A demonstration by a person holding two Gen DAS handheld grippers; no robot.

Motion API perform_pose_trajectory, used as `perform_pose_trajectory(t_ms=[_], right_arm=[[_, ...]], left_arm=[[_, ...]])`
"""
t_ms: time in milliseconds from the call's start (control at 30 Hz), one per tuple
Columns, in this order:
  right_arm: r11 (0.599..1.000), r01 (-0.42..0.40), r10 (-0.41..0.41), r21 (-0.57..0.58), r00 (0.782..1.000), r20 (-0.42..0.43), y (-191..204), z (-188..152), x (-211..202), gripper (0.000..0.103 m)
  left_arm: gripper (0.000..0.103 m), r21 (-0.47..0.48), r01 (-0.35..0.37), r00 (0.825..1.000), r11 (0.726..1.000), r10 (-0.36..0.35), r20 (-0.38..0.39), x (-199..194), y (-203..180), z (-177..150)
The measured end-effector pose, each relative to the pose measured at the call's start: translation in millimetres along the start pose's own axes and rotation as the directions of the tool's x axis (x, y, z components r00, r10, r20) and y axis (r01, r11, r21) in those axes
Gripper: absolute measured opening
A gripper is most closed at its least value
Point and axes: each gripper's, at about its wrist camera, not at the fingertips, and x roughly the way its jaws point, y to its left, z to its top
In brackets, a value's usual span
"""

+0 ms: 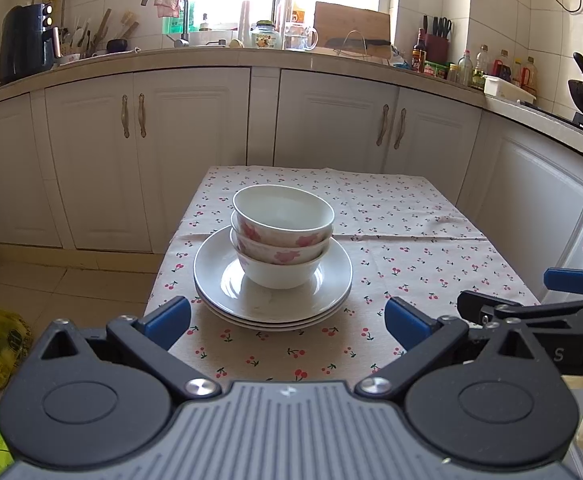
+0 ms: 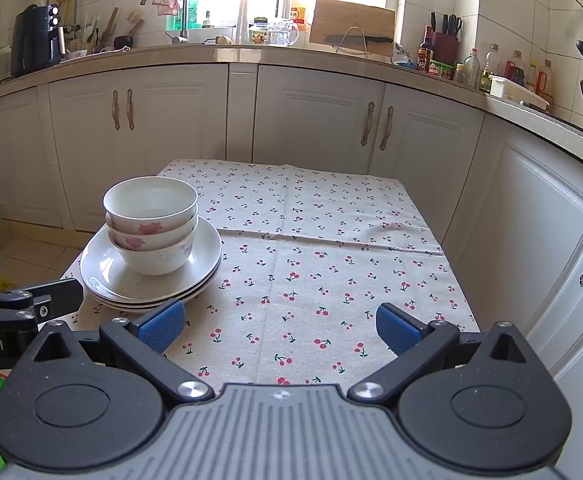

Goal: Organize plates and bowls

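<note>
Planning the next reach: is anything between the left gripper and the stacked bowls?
Nothing visible. The left gripper is open, facing the stack of bowls on the plates; only bare tablecloth and the plates' near rim lie between.

Three nested white ceramic bowls (image 1: pixel 282 236), the upper two with pink flowers, the lowest mostly plain, stand upright on a stack of three white round ceramic plates (image 1: pixel 331 276). The stack lies near the left edge of the cherry-print tablecloth (image 2: pixel 331 248).
</note>
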Motion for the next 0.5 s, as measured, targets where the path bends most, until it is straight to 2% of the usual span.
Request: perform_pose_trajectory(t_ms=[500], right_arm=[[1.000,0.008,-0.008,0.005,1.000,0.002,0.0,0.7,0.8,0.103]], left_arm=[[0.102,-0.001,0.003,1.000,1.000,-0.003,-0.004,0.9,-1.3,0.8]])
